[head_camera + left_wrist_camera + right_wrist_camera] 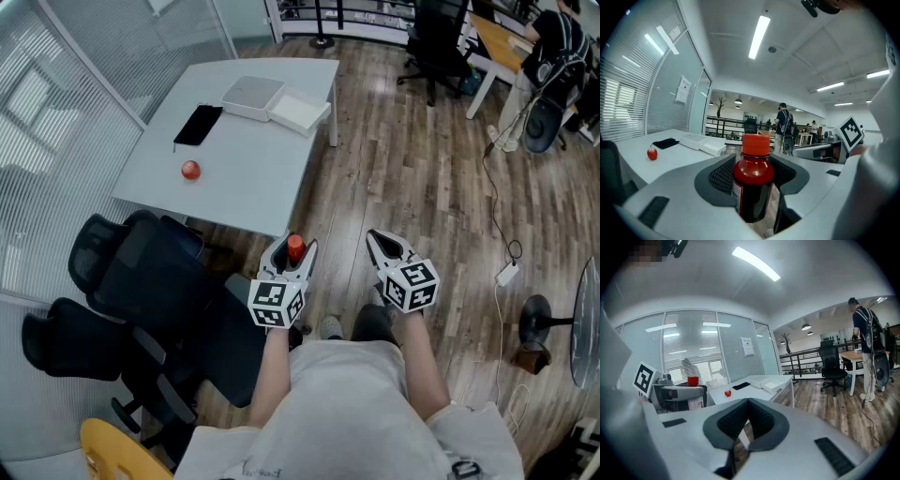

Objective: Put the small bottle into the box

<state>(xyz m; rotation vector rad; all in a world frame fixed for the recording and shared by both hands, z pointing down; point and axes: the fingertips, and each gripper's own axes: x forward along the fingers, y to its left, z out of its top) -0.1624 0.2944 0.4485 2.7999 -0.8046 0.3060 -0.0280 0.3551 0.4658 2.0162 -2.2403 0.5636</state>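
The person stands on a wooden floor (403, 159), at the near right corner of a white table (244, 159), with a gripper in each hand held out in front of the body and tipped slightly down.

The left gripper (292, 255) holds the small bottle (753, 180) upright. Its jaws stand wide and their dark ribbed pads (723, 176) press on the bottle's two sides. The bottle has a red cap, dark red contents and a white label, and it hangs in the air above the floor, just off the table's near edge and well apart from the box.

The right gripper (377, 240) hangs beside it on the right. Its jaws are closed together and have nothing between them.

The box (251, 97) is white and shallow and sits at the far end of the table. A flat white lid (302, 112) lies touching it on its right. Left of the box lies a flat black thing (198, 125). Nearer on the table is a small round red thing (190, 170), apart from everything else.

Black office chairs (141, 272) stand at the near left, pushed close to the table's near edge. Part of a yellow chair (108, 450) shows at the very near left.

In the right gripper view, a person with a backpack (865, 341) stands far off to the right, near another desk.
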